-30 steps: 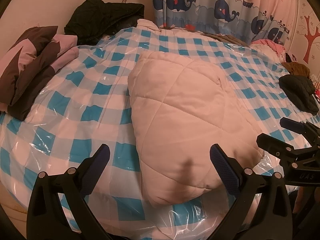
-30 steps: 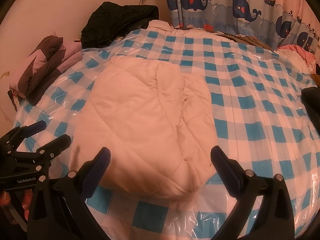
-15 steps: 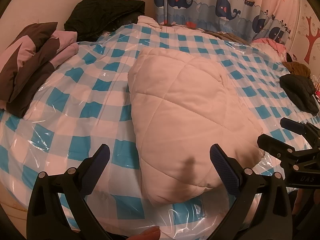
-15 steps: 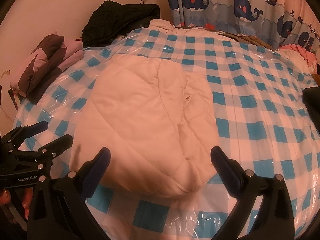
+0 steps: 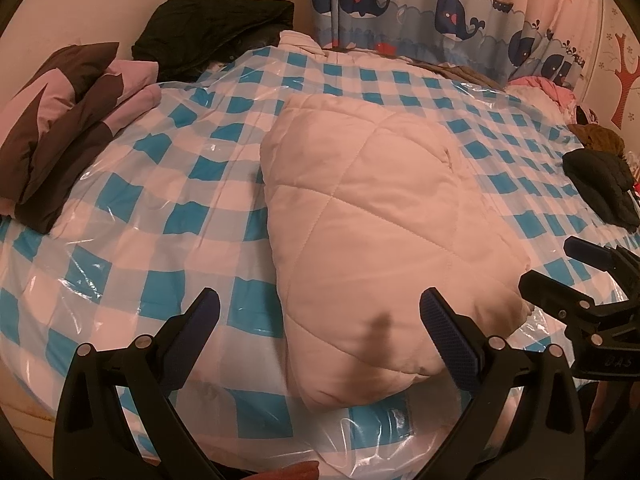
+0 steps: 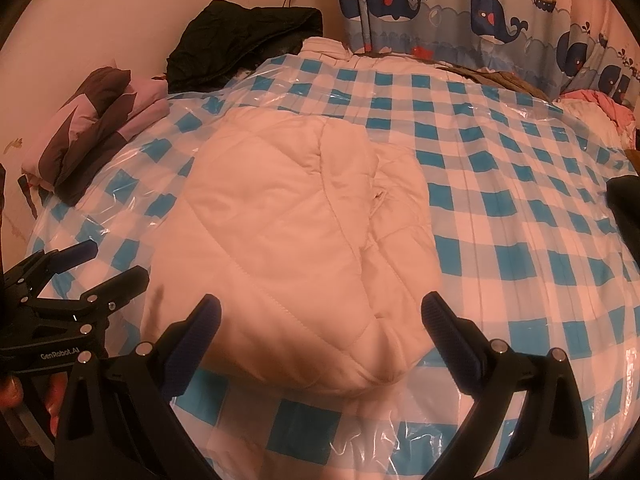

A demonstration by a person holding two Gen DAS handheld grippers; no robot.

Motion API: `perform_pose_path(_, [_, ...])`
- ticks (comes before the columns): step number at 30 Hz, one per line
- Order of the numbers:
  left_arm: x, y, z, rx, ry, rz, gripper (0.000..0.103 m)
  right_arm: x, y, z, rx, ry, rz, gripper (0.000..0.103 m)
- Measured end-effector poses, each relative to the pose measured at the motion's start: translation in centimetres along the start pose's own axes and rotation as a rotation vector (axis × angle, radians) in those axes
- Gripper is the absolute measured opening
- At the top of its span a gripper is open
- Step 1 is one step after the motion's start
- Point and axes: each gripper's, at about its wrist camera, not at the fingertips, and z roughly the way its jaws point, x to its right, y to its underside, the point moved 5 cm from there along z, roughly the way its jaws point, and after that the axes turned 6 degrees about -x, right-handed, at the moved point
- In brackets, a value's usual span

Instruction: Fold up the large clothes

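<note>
A white quilted padded garment (image 5: pixel 372 216) lies folded into a compact bundle on the blue-and-white checked bed cover (image 5: pixel 160 216); it also shows in the right wrist view (image 6: pixel 288 240). My left gripper (image 5: pixel 320 320) is open and empty, hovering over the bundle's near left edge. My right gripper (image 6: pixel 320 324) is open and empty, just above the bundle's near edge. Each gripper shows in the other's view: the right one (image 5: pixel 560 276) at right, the left one (image 6: pixel 92 268) at left.
A folded pink-and-brown garment (image 5: pixel 68 120) lies at the left edge. A black jacket (image 5: pixel 212 24) sits at the far left corner, a dark garment (image 5: pixel 600 184) at the right edge, pink clothes (image 5: pixel 544 88) by the whale curtain (image 5: pixel 420 4).
Both grippers drifted very slightly relative to the bundle; the bundle itself has not moved. Both stay open.
</note>
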Motion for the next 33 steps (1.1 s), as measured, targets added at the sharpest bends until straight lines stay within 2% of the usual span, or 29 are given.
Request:
perform_pose_path(27, [-0.05,-0.05,-0.03,0.004,-0.004,0.001,0.096,-0.17,0.0,-0.13,0.003,0.001,0.003,0.096])
perform_pose_path(33, [-0.8,-0.79,-0.66,0.047,0.008,-0.02,0.096,-0.16,0.02,-0.13,0.0,-0.001,0.002,0.096])
